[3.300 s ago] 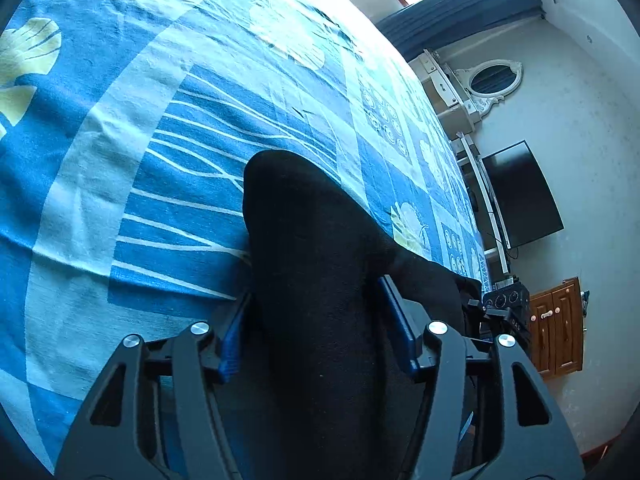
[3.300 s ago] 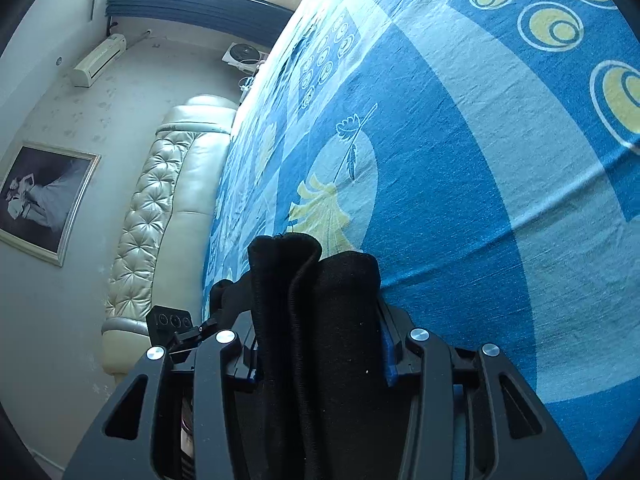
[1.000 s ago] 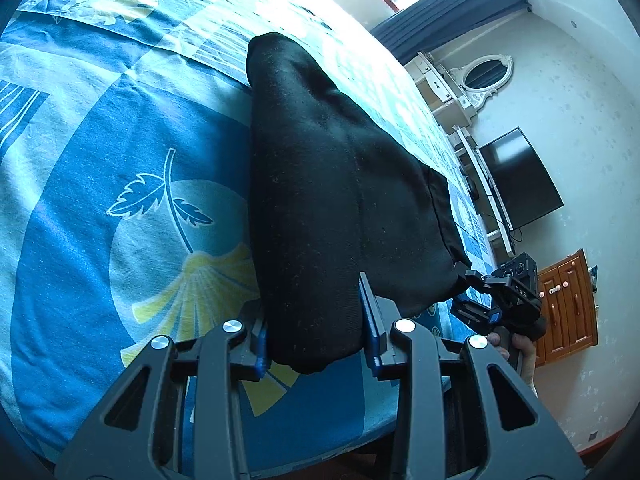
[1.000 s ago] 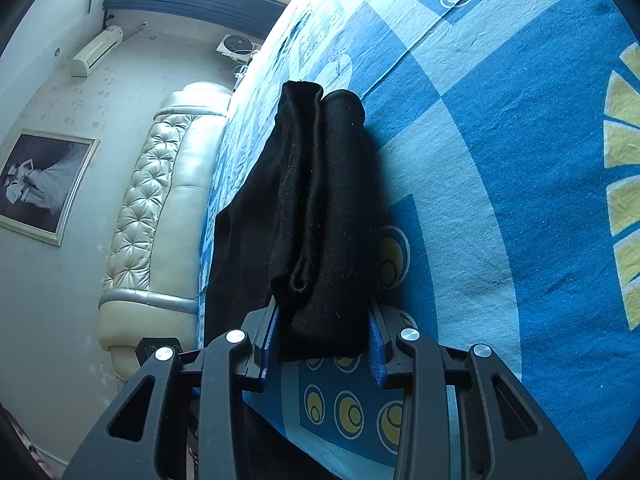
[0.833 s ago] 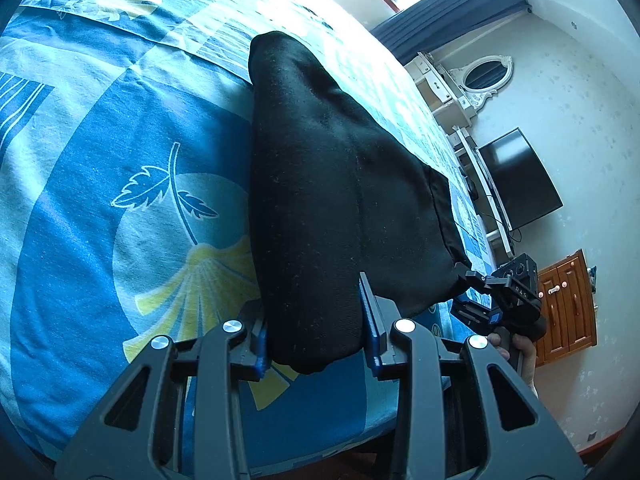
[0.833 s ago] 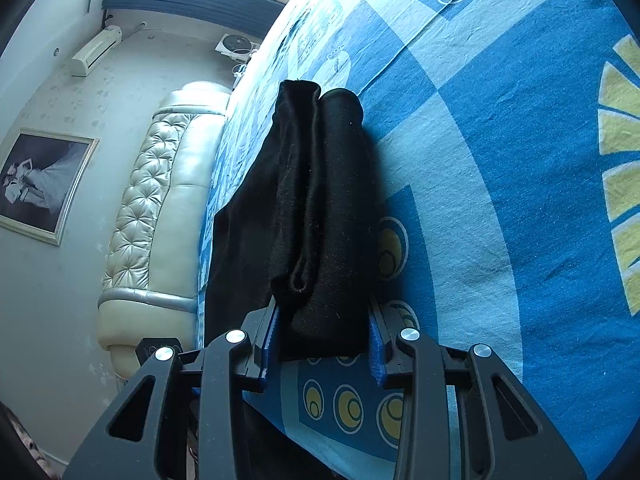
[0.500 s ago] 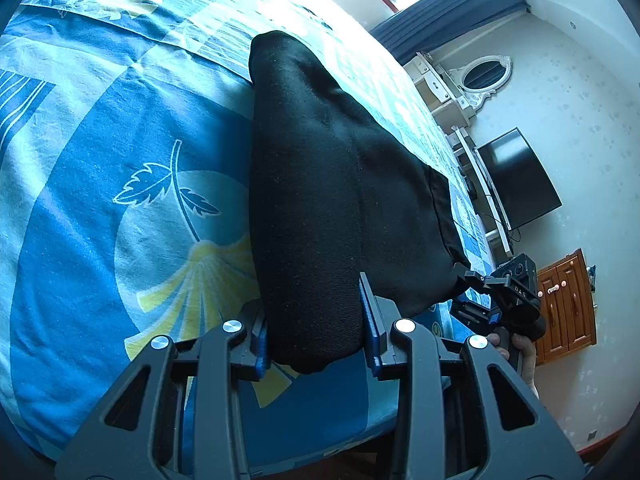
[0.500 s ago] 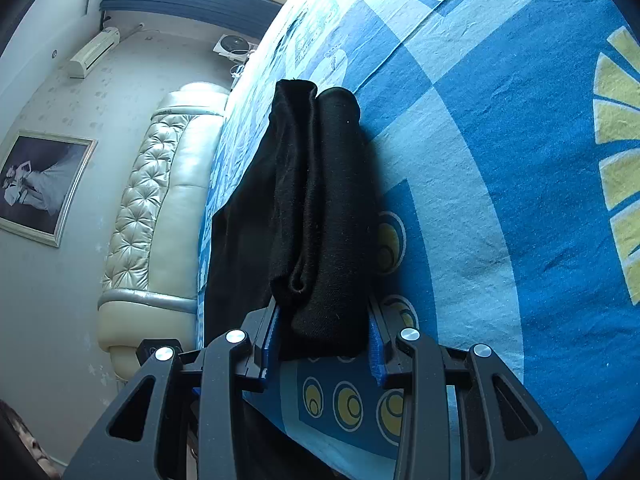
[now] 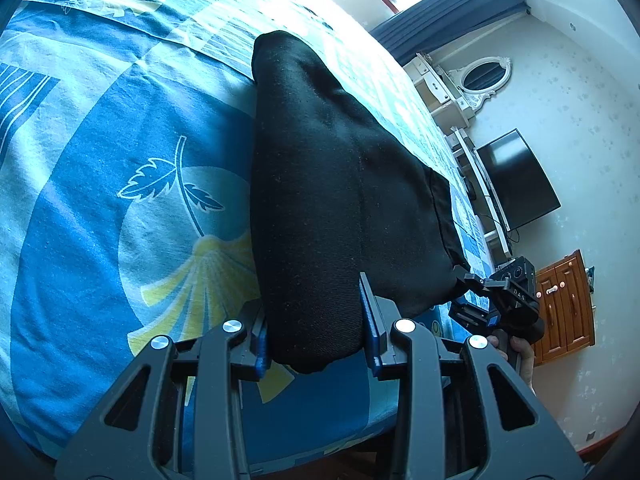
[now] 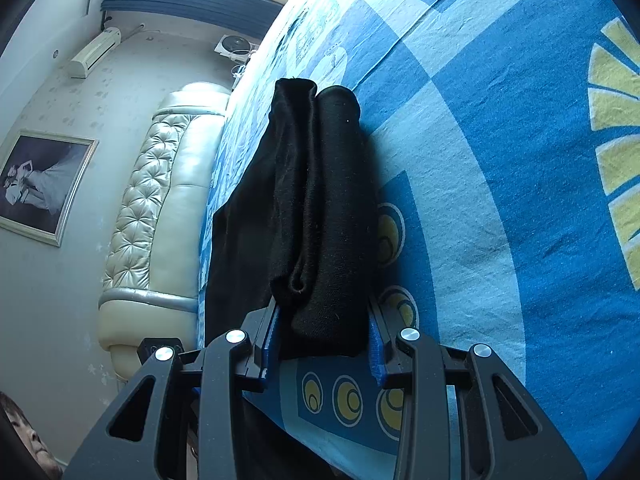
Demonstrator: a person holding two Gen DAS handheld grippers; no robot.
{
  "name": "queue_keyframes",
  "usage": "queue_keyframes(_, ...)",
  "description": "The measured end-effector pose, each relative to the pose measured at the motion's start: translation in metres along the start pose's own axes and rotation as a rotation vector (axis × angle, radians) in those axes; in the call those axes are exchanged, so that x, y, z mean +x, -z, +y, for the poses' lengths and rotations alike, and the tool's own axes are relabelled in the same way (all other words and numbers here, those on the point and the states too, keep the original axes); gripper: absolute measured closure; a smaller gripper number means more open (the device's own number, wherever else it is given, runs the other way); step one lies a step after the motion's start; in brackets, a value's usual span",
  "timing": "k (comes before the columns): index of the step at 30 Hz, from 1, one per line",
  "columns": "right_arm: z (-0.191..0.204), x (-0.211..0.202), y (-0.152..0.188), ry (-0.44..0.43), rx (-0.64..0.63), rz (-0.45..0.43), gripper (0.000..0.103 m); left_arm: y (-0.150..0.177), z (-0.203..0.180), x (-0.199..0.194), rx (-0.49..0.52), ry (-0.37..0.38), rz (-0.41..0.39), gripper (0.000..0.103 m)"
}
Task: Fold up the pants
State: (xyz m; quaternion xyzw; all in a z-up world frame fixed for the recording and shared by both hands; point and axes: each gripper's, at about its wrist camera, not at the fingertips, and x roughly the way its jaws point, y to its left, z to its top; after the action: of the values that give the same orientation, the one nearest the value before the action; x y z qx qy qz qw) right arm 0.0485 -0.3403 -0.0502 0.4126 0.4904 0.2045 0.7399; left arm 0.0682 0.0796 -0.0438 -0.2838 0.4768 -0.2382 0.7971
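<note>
Black pants (image 9: pixel 332 184) lie folded in a thick bundle on the blue patterned bed sheet (image 9: pixel 100 208), near the bed's front edge. My left gripper (image 9: pixel 314 332) is shut on one end of the bundle, its blue pads pressing the cloth from both sides. At the other end my right gripper (image 10: pixel 324 336) is shut on the pants (image 10: pixel 320 208), where two rolled layers show side by side. In the left wrist view the right gripper (image 9: pixel 500 300) appears at the far right, held by a hand (image 9: pixel 520 360).
The bed sheet (image 10: pixel 500 160) stretches far beyond the pants. A padded cream headboard (image 10: pixel 160 208) and framed picture (image 10: pixel 36 184) are on one side; a TV (image 9: pixel 516 184), wooden cabinet (image 9: pixel 568 304) and white dresser (image 9: pixel 452 88) on the other. Part of a person's head (image 10: pixel 24 440) shows low left.
Since about three seconds ago both grippers have drawn the folded pants back toward the bed's near edge. Over the last second nothing has visibly moved.
</note>
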Motion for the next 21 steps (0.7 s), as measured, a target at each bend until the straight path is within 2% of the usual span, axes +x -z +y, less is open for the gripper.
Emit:
queue_keyframes(5,-0.006,0.001,0.001,-0.013,0.018,-0.001,0.066,-0.001,0.002,0.0,0.002,0.001,0.004,0.068)
queue_keyframes(7,-0.009,0.0,0.002,-0.022,0.027,0.002,0.06,-0.002,0.001,0.0,0.011,-0.005,0.003,0.066)
queue_keyframes(10,-0.013,-0.002,0.003,-0.047,0.059,-0.011,0.05,-0.001,-0.002,-0.002,0.03,-0.038,-0.012,0.057)
queue_keyframes(13,-0.011,-0.006,0.006,-0.042,0.056,-0.02,0.045,0.0,-0.008,-0.006,0.056,-0.108,-0.05,0.042)
queue_keyframes(14,-0.008,-0.007,0.008,-0.03,0.047,-0.02,0.045,0.001,-0.012,-0.009,0.081,-0.14,-0.065,0.034)
queue_keyframes(17,0.002,-0.01,0.015,0.048,-0.006,-0.032,0.042,0.007,-0.025,-0.014,0.156,-0.232,-0.1,0.022)
queue_keyframes(21,0.021,-0.016,0.031,0.199,-0.116,-0.07,0.039,0.02,-0.036,-0.016,0.187,-0.318,-0.098,0.015)
